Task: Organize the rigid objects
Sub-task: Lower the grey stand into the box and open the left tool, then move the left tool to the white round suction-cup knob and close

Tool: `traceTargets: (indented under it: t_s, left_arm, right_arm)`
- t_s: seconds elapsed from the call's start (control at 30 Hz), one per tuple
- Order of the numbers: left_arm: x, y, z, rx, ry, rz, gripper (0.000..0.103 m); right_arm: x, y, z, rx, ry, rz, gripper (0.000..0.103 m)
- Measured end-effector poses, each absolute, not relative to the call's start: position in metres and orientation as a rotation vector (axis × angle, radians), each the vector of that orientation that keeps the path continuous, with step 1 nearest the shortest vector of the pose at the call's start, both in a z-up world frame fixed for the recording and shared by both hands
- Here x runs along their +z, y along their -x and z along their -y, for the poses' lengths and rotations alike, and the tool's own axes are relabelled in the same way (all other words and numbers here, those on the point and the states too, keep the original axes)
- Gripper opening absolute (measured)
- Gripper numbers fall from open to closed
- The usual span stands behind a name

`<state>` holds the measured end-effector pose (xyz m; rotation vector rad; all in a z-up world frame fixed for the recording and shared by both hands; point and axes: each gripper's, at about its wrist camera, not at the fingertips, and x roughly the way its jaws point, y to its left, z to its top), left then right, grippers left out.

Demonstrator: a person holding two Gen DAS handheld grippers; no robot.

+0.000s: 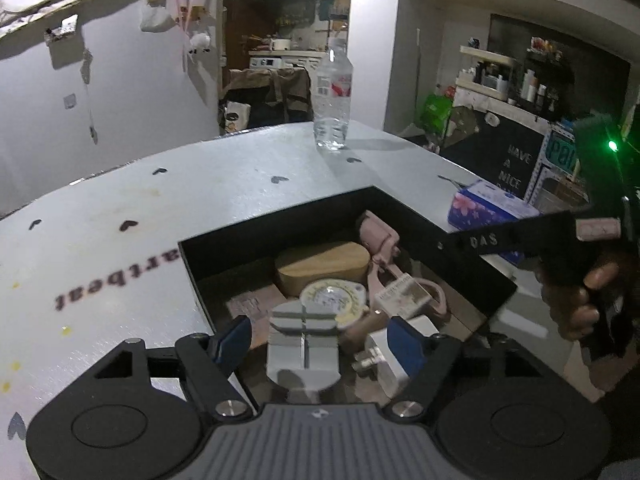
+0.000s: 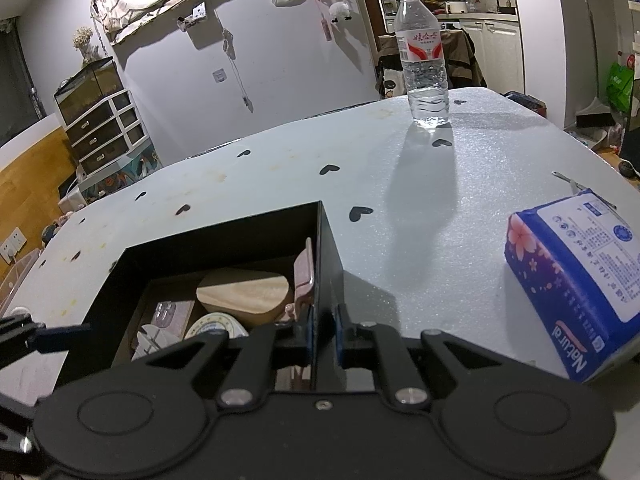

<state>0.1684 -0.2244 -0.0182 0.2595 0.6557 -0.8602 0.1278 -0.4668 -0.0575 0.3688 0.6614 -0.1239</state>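
Two grippers work at a black box [image 1: 404,216] on my pale table [image 2: 400,184]. My right gripper [image 2: 322,334] has its fingers closed on the box's right wall, pinching the thin edge. My left gripper [image 1: 316,340] hangs over the open box with its fingers spread apart; a grey slotted block [image 1: 303,344] sits between them, untouched by either pad. Inside the box lie a wooden piece [image 1: 322,266], a roll of tape [image 1: 334,300] and a pink tool [image 1: 380,240]. A water bottle [image 2: 424,64] stands upright at the far edge, and a tissue pack [image 2: 576,280] lies to the right.
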Motion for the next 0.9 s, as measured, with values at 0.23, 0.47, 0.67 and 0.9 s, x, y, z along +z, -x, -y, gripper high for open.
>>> traceTargets:
  t_s: [0.23, 0.47, 0.67, 0.9]
  left_arm:
    - [-0.016, -0.162, 0.223, -0.905, -0.258, -0.668, 0.087]
    - [-0.008, -0.16, 0.214, -0.906, -0.226, -0.639, 0.102]
    - [-0.005, -0.157, 0.204, -0.895, -0.245, -0.624, 0.103]
    - [-0.003, -0.162, 0.182, -0.837, -0.223, -0.613, 0.103]
  right_arm:
    - [-0.057, -0.128, 0.467, -0.125, -0.369, -0.662, 0.011]
    - [-0.057, -0.128, 0.467, -0.124, -0.368, -0.662, 0.011]
    - [-0.057, -0.128, 0.467, -0.124, -0.369, -0.661, 0.011]
    - [-0.057, -0.128, 0.467, -0.123, -0.368, -0.662, 0.011]
